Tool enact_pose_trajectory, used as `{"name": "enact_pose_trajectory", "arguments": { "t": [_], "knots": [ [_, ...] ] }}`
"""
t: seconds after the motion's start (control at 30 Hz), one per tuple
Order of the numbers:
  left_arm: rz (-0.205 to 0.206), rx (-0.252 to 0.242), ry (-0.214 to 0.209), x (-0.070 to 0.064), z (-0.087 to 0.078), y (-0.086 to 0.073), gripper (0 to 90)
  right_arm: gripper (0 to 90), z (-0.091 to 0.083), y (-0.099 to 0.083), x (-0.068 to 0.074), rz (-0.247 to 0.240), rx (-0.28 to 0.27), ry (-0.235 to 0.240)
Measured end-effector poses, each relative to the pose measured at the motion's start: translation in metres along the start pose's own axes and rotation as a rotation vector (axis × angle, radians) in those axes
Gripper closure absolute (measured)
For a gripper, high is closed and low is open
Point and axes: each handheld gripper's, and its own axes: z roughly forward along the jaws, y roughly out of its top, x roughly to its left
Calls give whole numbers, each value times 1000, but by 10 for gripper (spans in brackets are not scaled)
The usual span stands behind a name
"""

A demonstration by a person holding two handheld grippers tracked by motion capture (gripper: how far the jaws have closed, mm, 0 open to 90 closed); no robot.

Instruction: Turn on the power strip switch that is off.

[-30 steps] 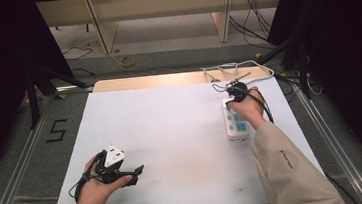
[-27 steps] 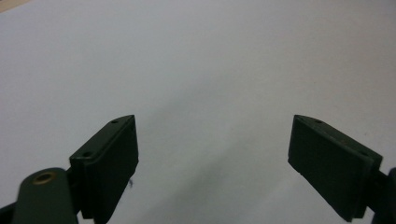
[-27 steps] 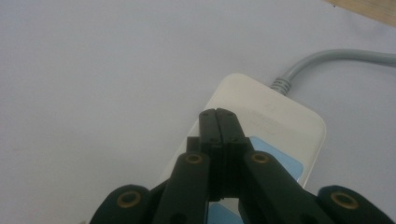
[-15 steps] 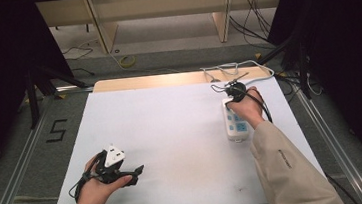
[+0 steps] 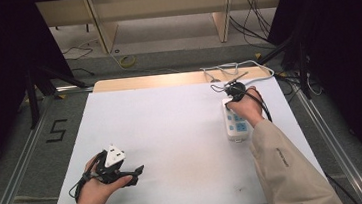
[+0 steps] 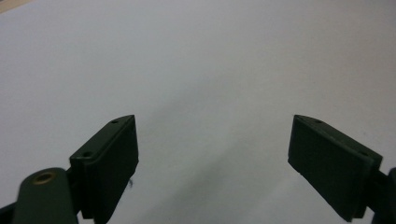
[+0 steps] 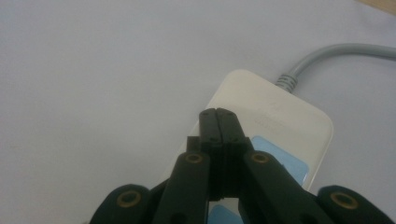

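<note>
Looking at the right side of the high view, the right gripper [image 5: 236,90] sits over the far end of the white plastic power strip with pale blue socket faces [image 5: 235,123]. Its jaws are pressed fully together with nothing between them, tips just above the strip's blank end near where the grey cord [image 7: 327,55] comes out. My guess is closed jaws make a decent poker for pressing or steadying the strip rather than grabbing it.

The left gripper [image 5: 125,173] rests at the lower left of the frame, jaws spread wide over bare white tabletop [image 6: 196,60], holding nothing. It seems parked out of the way, ready for later.

Room-wise, the strip lies near the right edge of the table, running roughly parallel to it, and the cord loops [image 5: 236,69] off toward the upper right onto the wooden strip [image 5: 147,82] at the back. So not much slack to push rightward. The whole middle is open, plenty of space to slide the strip inward.
</note>
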Motion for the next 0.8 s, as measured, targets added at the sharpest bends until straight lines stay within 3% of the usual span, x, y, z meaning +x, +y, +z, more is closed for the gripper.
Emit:
{"name": "enact_pose_trajectory", "arguments": {
  "t": [0.5,0.8],
  "knots": [
    [-1,4,-1,-1,0,0,156,900,1,1,4,-8,15,-25],
    [4,2,0,-1,0,0,156,900,2,0,3,15,9,-22]
  ]
}}
